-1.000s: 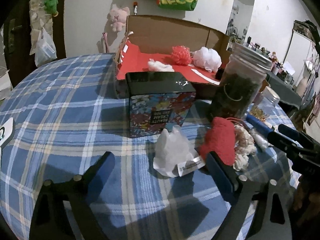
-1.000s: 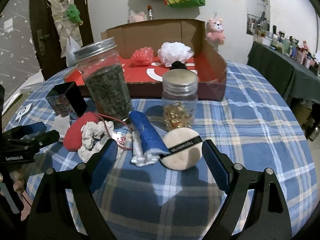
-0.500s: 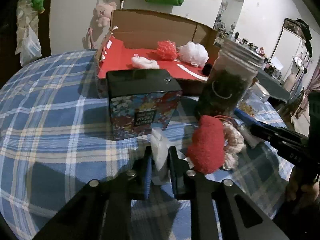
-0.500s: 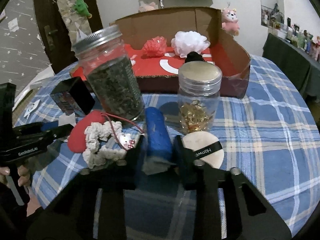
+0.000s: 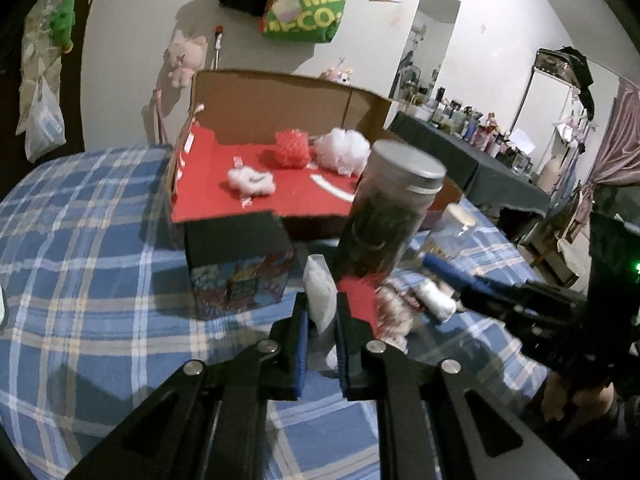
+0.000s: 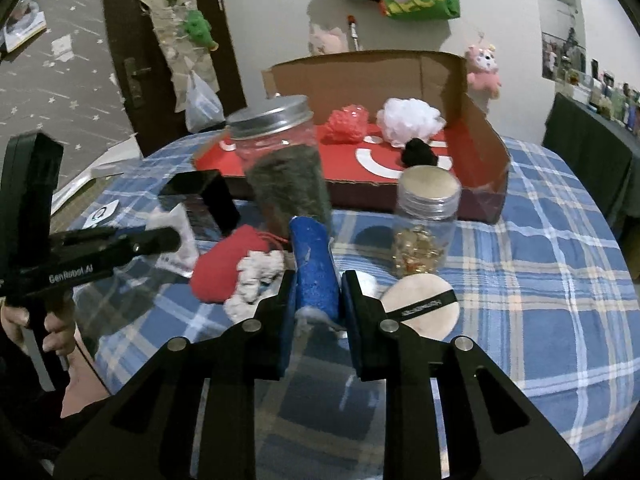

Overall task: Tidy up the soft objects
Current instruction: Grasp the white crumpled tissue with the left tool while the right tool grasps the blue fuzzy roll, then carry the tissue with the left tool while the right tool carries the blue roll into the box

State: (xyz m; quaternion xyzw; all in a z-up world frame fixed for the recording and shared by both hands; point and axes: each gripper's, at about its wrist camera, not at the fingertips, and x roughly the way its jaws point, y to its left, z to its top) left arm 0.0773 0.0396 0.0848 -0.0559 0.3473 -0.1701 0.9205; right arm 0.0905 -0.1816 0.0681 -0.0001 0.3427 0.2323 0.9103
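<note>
My left gripper (image 5: 322,304) is shut on a white soft toy (image 5: 320,292) and holds it above the plaid table. My right gripper (image 6: 316,280) is shut on a blue soft roll (image 6: 314,268), lifted off the cloth. A red heart cushion (image 6: 224,268) and a white knotted piece (image 6: 256,276) lie on the table between the grippers. The red-lined cardboard box (image 5: 280,92) behind holds a red pouf (image 5: 292,148), a white pouf (image 5: 342,150) and a small white fluffy piece (image 5: 252,180); a black soft item (image 6: 418,152) shows in the right wrist view.
A tall jar of dark material (image 5: 388,208) and a black patterned box (image 5: 236,264) stand in front of the cardboard box. A small jar of gold bits (image 6: 424,220) and a round powder puff (image 6: 424,308) lie right of my right gripper. Blue plaid cloth (image 5: 80,240) covers the table.
Both grippers went from wide open to shut, the left on the white toy and the right on the blue roll. Both have since lifted their objects up from the table.
</note>
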